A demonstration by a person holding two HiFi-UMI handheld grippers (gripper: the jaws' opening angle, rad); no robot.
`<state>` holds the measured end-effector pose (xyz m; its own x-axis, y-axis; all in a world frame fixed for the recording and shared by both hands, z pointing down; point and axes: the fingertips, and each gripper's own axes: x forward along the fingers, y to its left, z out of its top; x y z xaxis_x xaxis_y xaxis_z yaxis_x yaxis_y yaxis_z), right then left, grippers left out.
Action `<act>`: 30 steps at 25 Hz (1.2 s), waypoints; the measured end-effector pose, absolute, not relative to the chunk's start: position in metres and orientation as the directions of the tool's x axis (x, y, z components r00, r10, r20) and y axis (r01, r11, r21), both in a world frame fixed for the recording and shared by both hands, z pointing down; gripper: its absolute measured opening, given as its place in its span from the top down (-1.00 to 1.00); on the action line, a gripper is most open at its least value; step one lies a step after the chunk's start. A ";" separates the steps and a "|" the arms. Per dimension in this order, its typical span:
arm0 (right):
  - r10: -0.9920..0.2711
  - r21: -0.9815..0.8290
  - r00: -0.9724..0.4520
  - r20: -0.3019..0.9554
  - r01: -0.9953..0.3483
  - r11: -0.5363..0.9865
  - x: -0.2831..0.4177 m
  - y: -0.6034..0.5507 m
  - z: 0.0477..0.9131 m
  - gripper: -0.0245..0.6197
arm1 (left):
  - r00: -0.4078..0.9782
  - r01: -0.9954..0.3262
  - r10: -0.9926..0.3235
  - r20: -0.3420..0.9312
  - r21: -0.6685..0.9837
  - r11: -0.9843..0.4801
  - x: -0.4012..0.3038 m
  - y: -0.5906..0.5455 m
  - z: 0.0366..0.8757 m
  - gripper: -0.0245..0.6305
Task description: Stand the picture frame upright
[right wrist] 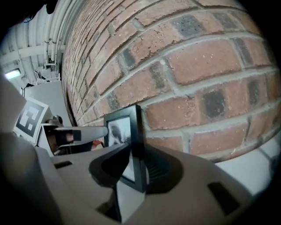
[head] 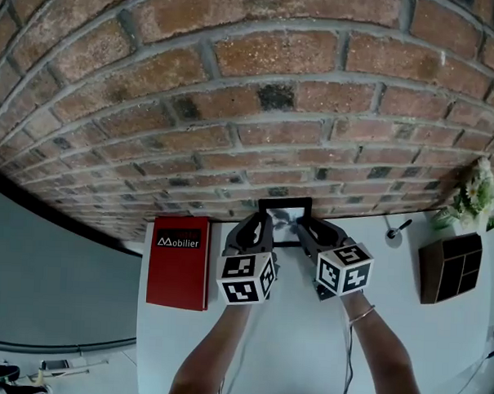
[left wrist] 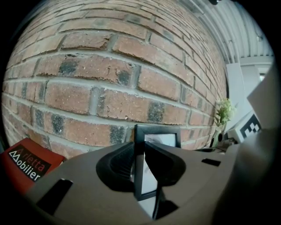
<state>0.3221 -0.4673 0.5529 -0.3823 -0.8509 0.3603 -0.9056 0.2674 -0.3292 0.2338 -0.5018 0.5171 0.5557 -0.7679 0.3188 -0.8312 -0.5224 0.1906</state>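
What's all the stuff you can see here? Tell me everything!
Frame: one, black, upright by the wall
Book: one, red, on the table, left of the frame
Box: one, dark brown, on the table, right
Flowers: one bunch, white-green, far right by the wall
Small thing: one, dark and white, right of the frame; unclear what
Table: one, white, by the wall
Wall: one, red-brown brick, behind the table
Left hand-held gripper: one, grey, shut on the frame's left side
Right hand-held gripper: one, grey, shut on the frame's right side
Arms: two, bare, bottom
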 end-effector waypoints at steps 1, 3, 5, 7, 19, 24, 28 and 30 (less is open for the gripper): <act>-0.850 -0.328 -0.384 0.360 -0.905 0.270 0.322 -0.468 0.553 0.62 | 0.554 -0.832 -0.769 0.318 0.191 -0.521 0.234 -0.502 0.517 0.74; -0.849 -0.327 -0.388 0.359 -0.904 0.275 0.322 -0.468 0.553 0.62 | 0.552 -0.833 -0.771 0.316 0.193 -0.518 0.233 -0.502 0.517 0.74; -0.846 -0.328 -0.394 0.358 -0.902 0.281 0.322 -0.468 0.553 0.62 | 0.551 -0.834 -0.773 0.314 0.195 -0.515 0.234 -0.502 0.517 0.74; -0.845 -0.332 -0.400 0.356 -0.899 0.286 0.322 -0.468 0.553 0.62 | 0.551 -0.835 -0.774 0.312 0.197 -0.514 0.233 -0.502 0.517 0.74; -0.844 -0.345 -0.402 0.355 -0.896 0.281 0.323 -0.468 0.553 0.62 | 0.549 -0.835 -0.773 0.317 0.185 -0.518 0.233 -0.502 0.517 0.72; -0.853 -0.322 -0.372 0.367 -0.911 0.259 0.326 -0.465 0.550 0.62 | 0.553 -0.832 -0.772 0.313 0.176 -0.526 0.233 -0.497 0.513 0.63; -0.859 -0.295 -0.343 0.381 -0.925 0.239 0.329 -0.457 0.546 0.62 | 0.546 -0.837 -0.776 0.315 0.174 -0.519 0.228 -0.492 0.509 0.61; -0.861 -0.283 -0.332 0.385 -0.930 0.232 0.329 -0.452 0.542 0.62 | 0.548 -0.836 -0.774 0.315 0.173 -0.521 0.225 -0.488 0.506 0.61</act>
